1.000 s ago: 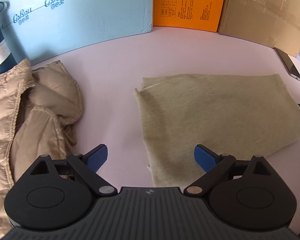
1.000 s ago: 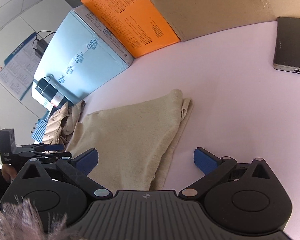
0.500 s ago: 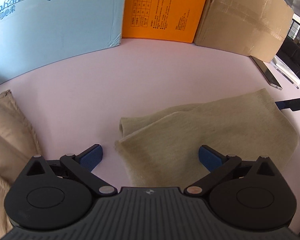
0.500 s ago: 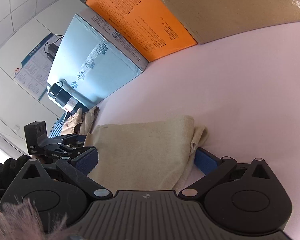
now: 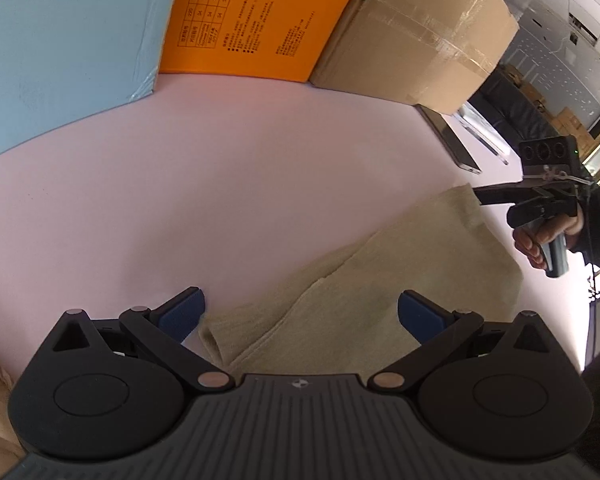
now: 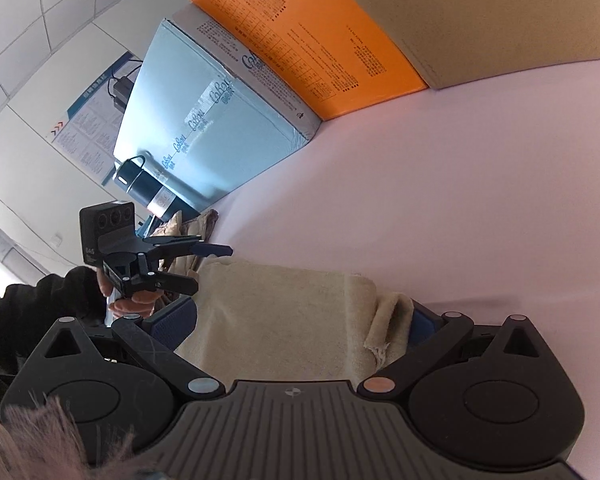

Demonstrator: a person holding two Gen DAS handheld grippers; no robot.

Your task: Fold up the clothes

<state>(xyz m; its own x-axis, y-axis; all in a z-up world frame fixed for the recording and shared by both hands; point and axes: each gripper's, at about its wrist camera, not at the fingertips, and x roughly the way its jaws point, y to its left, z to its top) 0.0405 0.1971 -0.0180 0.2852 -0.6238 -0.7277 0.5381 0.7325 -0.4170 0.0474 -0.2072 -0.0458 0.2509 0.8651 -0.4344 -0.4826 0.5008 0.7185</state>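
Observation:
A folded beige knit garment (image 5: 400,276) lies flat on the pink table (image 5: 260,168). My left gripper (image 5: 300,314) is open, its blue pads either side of the garment's left end, with the folded edge between them. My right gripper (image 6: 300,322) is open around the garment's (image 6: 284,316) right end, where a rolled corner rests against the right pad. Each gripper shows in the other's view: the right one (image 5: 500,196) at the garment's far corner, the left one (image 6: 198,266) at its far edge.
A light blue box (image 5: 60,40), an orange box (image 5: 260,16) and a brown carton (image 5: 420,32) line the back of the table. A phone (image 5: 448,140) lies at the back right. A tan puffer jacket (image 6: 188,228) and a dark flask (image 6: 140,188) sit at the left.
Both grippers have moved in low over the two ends of the garment, which now sits between their open pads. The puffer jacket has slid out of the left view.

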